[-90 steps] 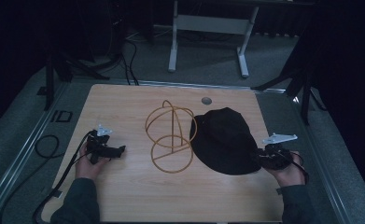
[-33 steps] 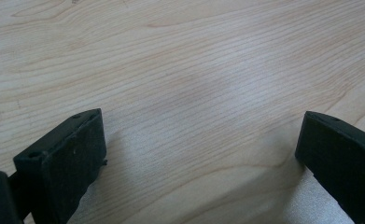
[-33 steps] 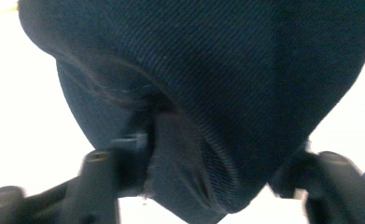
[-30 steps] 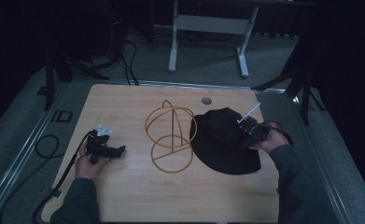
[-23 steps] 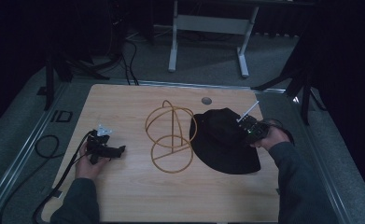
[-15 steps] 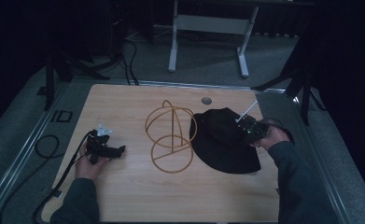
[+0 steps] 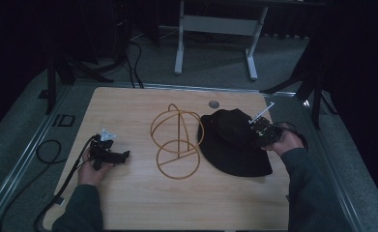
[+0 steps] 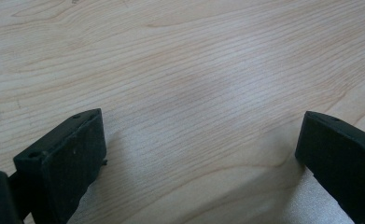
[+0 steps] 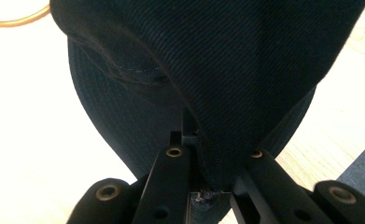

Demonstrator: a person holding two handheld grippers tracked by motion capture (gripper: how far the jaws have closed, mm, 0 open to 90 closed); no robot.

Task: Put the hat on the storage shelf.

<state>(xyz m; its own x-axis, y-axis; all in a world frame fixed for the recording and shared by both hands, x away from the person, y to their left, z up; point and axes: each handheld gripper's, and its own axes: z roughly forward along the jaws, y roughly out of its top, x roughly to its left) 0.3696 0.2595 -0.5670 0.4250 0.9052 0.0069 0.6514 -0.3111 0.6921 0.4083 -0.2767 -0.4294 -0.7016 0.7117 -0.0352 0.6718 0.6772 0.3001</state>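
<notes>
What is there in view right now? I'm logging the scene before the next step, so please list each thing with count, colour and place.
hat: one, black, right part of the table, a fold pinched in the right gripper
wire stand: one, golden orange, table middle, left of the hat
table: one, light wood
grommet: one, grey, far edge of the table
metal frame: one, grey-white, floor beyond the table
left gripper: one, black, open, resting on the table at left
right gripper: one, black, shut on the hat
</notes>
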